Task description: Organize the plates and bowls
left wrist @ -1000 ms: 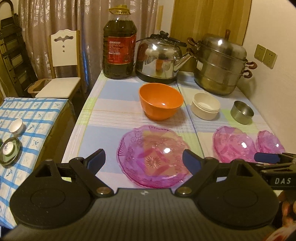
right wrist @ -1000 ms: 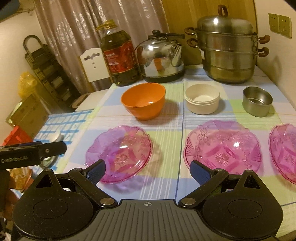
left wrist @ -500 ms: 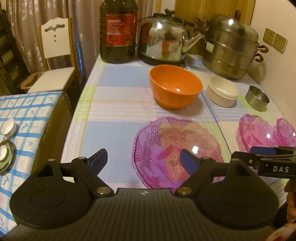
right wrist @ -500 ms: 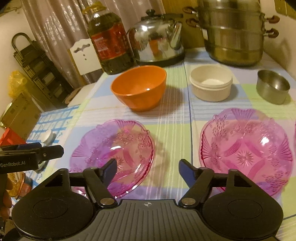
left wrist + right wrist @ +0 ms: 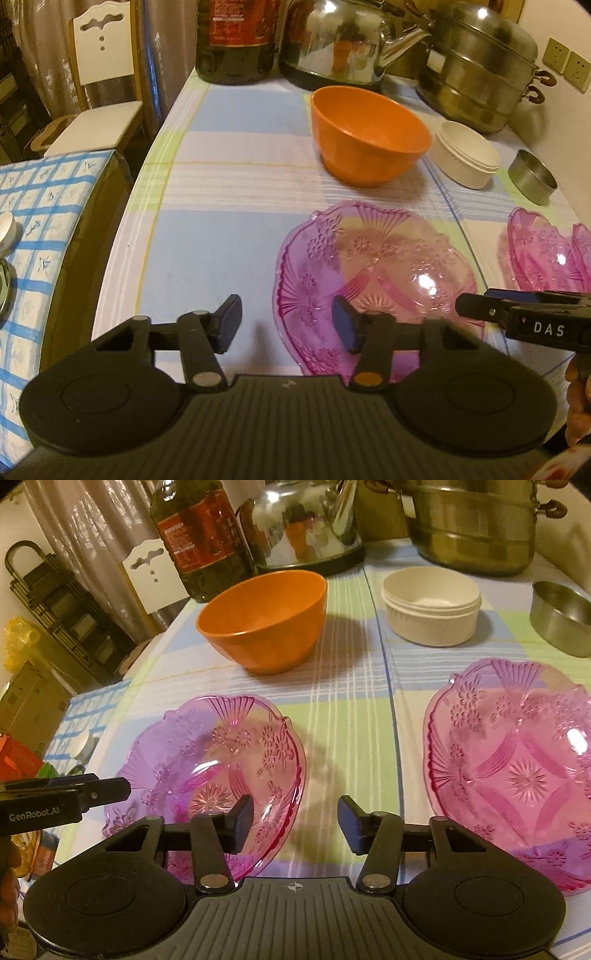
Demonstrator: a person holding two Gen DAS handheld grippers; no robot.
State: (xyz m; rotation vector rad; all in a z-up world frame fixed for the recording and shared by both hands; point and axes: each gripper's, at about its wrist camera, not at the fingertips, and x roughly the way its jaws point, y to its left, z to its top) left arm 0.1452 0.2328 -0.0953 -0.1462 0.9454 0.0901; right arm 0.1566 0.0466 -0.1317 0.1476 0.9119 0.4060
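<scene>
Left wrist view: a ribbed pink glass plate (image 5: 376,280) lies on the checked desk (image 5: 229,236) before a smooth orange bowl (image 5: 365,136). Left gripper (image 5: 288,325) and right gripper (image 5: 295,823) — lower and closer than before — have just been closing, both still apart, empty.

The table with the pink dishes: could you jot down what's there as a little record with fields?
surface: table under a striped pastel cloth
plates: three pink glass plates, left plate, middle plate, a third at the right edge
bowls: orange bowl, cream bowl, small steel bowl
back row: oil bottle, kettle, steamer pot
left gripper: jaws have just been closing, nothing between them
right gripper: the same
</scene>
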